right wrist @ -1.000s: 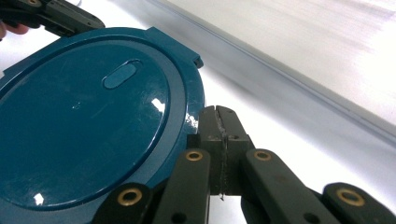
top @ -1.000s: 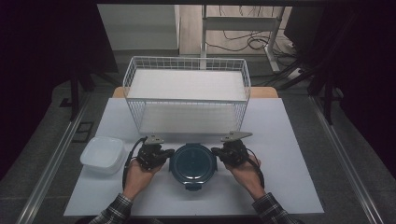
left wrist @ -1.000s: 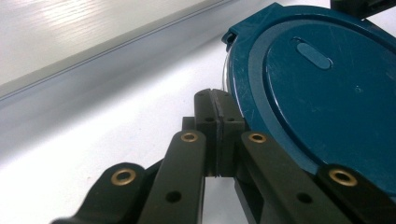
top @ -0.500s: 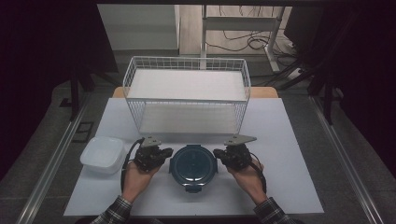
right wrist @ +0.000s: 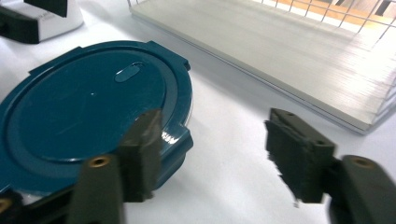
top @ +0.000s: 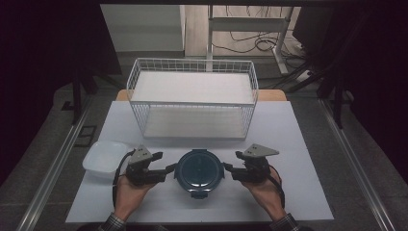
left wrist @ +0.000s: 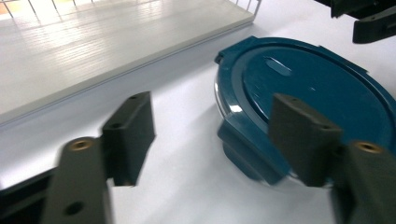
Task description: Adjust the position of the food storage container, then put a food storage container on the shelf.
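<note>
While the white table (top: 298, 144) spreads across the middle of the high view, the white wire basket (top: 192, 98) with its pale board floor stands on it just above the frame's centre, the largest thing there. Below it, at the lower centre of the frame, lies the round container with a teal lid (top: 199, 172), flat on the table and apart from the basket. The lid is a deep blue-green, glossy, with a raised rim, a small oval dimple near one edge and latch tabs jutting out at its sides; a clear wall shows under the lid's rim in the left gripper view. A white square container (top: 103, 158) sits at the lower left, beside the left hand.

Both forearms come up from the bottom edge, hands level and turned inward toward the container. The left gripper (top: 169, 169) points right at the lid's left side; its jaws have just been opening and now stand apart, nothing between them, one tip close against the rim. The right gripper (top: 228, 168) points left at the lid's right side, its jaws likewise just opened, spread wide and empty, close beside the container's edge.
</note>
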{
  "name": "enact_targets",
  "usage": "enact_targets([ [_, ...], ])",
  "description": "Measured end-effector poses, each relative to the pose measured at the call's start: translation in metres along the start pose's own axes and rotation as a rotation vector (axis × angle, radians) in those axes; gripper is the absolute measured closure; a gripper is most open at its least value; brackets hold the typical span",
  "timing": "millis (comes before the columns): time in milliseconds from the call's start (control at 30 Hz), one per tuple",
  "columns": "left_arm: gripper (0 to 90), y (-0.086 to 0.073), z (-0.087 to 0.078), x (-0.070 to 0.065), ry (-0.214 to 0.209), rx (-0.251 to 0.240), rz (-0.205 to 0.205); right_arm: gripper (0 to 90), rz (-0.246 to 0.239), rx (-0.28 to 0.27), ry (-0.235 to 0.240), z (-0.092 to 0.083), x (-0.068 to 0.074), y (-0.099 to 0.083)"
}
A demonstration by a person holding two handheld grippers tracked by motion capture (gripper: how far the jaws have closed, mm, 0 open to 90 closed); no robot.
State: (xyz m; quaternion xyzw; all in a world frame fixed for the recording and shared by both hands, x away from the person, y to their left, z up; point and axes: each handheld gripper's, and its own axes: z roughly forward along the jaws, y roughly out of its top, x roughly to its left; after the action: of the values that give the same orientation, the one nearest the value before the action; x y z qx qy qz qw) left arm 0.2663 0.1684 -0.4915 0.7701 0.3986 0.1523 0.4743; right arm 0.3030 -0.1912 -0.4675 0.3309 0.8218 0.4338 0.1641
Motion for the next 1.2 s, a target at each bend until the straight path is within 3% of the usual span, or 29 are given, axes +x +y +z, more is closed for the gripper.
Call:
enact_targets([
  [233, 14.3, -0.015, -0.013, -0.011, 0.019, -0.02, 0.041, 14.3, 0.001, -0.063, -0.014, -0.019, 0.002, -0.013],
  [433, 3.2, -0.023, -0.022, -0.014, 0.053, -0.027, 0.046, 8.9, -0.003, -0.084, -0.02, -0.028, 0.007, -0.024],
  [567, 2.1, -0.03, -0.027, -0.013, 0.049, -0.033, 0.034, 6.0, -0.015, -0.085, -0.021, -0.03, 0.011, -0.03],
  [700, 1.6, -0.036, -0.029, -0.015, 0.056, -0.025, 0.049, 4.3, -0.042, -0.066, -0.029, -0.031, 0.015, -0.037],
  [900, 1.0, -0.045, -0.028, -0.021, 0.066, 0.01, 0.084, 4.0, -0.045, -0.039, -0.024, -0.029, 0.018, -0.044],
  [1200, 0.8, -0.045, -0.027, -0.018, 0.054, 0.03, 0.05, 4.0, -0.043, -0.032, -0.033, -0.03, 0.014, -0.045],
])
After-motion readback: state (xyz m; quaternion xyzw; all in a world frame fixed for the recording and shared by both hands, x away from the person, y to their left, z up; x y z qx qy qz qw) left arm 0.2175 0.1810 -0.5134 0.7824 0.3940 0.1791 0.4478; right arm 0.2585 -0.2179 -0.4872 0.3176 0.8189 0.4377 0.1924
